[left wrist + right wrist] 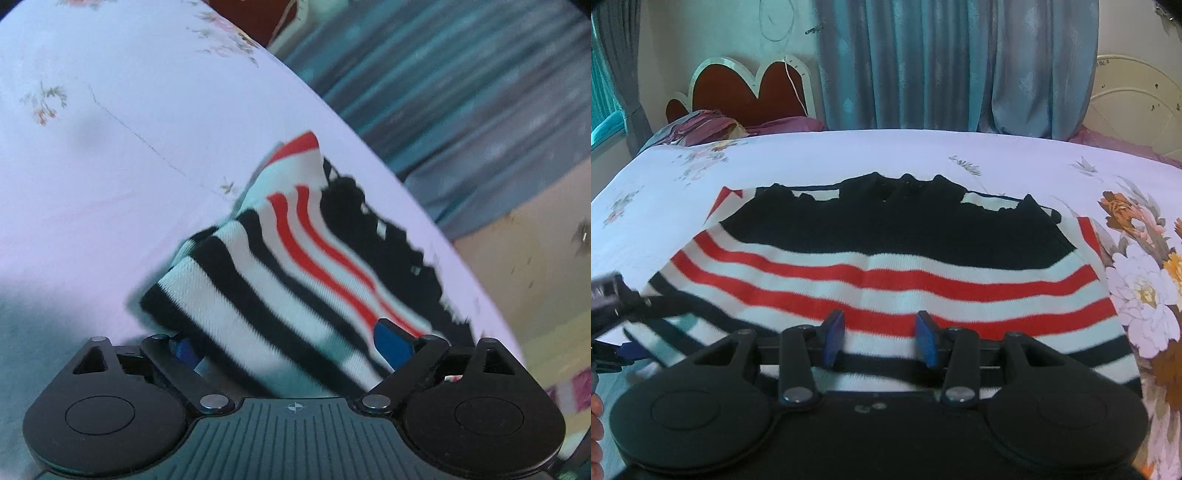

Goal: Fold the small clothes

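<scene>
A small knitted sweater [886, 273] with black, white and red stripes and a black upper part lies spread flat on the white floral bedsheet [849, 151]. My right gripper [881, 339] hovers over its near striped hem, blue pads apart, with flat cloth showing between them. In the left wrist view the sweater [295, 258] has one side lifted and draped between the wide-apart fingers of my left gripper [288, 347]. The cloth covers part of one blue pad, and the pads do not pinch it. That gripper's black frame [613, 299] shows at the left edge of the right wrist view.
A red headboard [750, 92] and pillows [709, 125] stand at the far left. Blue-grey curtains [923, 62] hang behind the bed. A cream metal bed frame [1137, 99] is at the far right. Large printed flowers [1141, 295] mark the sheet's right side. A hand [594, 410] shows at the lower left.
</scene>
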A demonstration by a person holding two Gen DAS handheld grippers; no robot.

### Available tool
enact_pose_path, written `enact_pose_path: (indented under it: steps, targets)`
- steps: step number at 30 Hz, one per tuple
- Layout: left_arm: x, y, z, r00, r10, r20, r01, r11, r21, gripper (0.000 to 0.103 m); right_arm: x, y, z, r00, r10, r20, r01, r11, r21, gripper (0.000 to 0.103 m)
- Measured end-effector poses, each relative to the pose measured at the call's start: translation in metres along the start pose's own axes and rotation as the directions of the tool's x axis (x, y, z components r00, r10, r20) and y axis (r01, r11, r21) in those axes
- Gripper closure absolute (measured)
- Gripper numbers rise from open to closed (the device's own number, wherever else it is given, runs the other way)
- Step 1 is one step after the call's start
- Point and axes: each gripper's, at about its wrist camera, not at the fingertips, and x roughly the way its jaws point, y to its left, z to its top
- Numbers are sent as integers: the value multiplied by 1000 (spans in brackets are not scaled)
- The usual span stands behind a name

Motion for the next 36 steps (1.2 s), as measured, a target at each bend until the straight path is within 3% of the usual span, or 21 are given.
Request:
enact_pose_path:
  steps: [4,6,7,8,12,14,19,23,27,33,34,36]
  targets:
    - [13,0,5,999,-36,38,38,998,-44,13,17,2,3,1000,-13,-17,13,1000,-16,62]
    - [17,-1,7,998,-26,57,29,998,-50,33,25,6,1,999,-28,-27,27,999,-42,61]
    - [20,1,8,998,-12,58,16,998,-65,50,27,8,-2,999,-37,-24,35,997,-62,61]
    - [21,4,8,998,-3,61,8,997,-79,60,28,11,-3,999,-45,-22,43,996,-83,61]
    - [22,4,9,998,2,69,3,997,-78,69,25,9,-2,998,-57,-21,55,995,-82,66]
    - [23,0,9,997,0,78,5,998,-64,81,29,14,-7,997,-73,-10,70,986,-149,66]
    - [8,-34,14,992,10,128,-22,996,88,86,27,11,-1,998,-58,-27,55,991,-125,64]
    - [-5,-77,18,987,-30,156,-13,963,270,86,15,-7,7,1000,0,-31,0,1000,-3,63]
    - [-8,-128,16,984,-104,142,32,899,437,86,-3,-29,13,1000,10,8,-10,997,80,63]
    - [6,-203,-18,977,-211,22,144,734,663,86,-34,-82,9,997,-67,39,59,981,185,63]
    - [13,-213,-30,977,-213,-14,162,698,697,86,-39,-93,6,995,-88,39,78,976,204,63]
    - [25,-226,-52,976,-205,-75,193,652,733,86,-48,-112,-2,991,-128,34,116,963,242,63]
